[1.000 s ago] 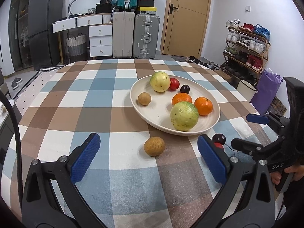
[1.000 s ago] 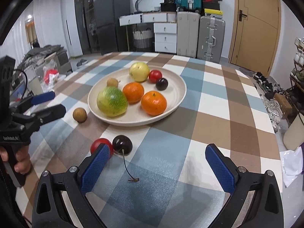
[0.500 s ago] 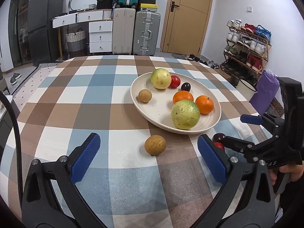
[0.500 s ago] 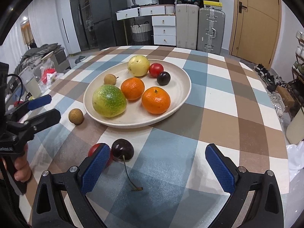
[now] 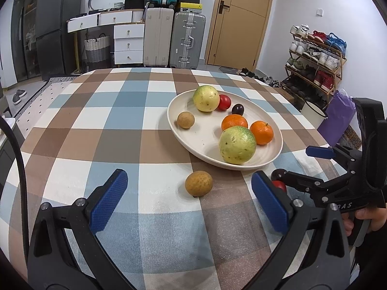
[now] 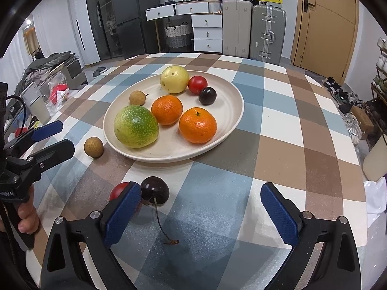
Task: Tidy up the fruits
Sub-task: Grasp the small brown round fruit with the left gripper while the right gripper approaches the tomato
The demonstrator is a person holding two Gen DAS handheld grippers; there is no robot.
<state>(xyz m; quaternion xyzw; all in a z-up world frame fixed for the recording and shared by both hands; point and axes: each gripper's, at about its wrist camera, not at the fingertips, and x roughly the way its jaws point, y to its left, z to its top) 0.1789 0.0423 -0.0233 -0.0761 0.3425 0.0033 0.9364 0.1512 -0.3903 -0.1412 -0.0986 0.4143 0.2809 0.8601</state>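
Observation:
A cream plate (image 5: 193, 142) (image 6: 232, 91) on the checked table holds two oranges, two green-yellow round fruits, a red cherry tomato, a dark cherry and a small brown longan. A second brown longan (image 5: 198, 183) (image 6: 93, 147) lies on the cloth in front of the plate. My left gripper (image 5: 191, 200) is open, the longan just ahead between its fingers. A dark cherry (image 6: 155, 192) with a long stem and a red cherry tomato (image 6: 119, 191) lie close to the right gripper's left finger. My right gripper (image 6: 200, 215) is open and holds nothing.
The checked tablecloth (image 5: 121, 125) covers the whole table. Behind it stand suitcases (image 5: 186, 41), white drawers and a dark fridge. A shoe rack (image 5: 314, 58) stands at the right wall. A person's hand (image 6: 24, 215) holds the left gripper's handle.
Both grippers have moved forward and lower toward the loose fruit. The longan sits nearer the left fingers, and the cherry and tomato now lie beside the right gripper's left finger.

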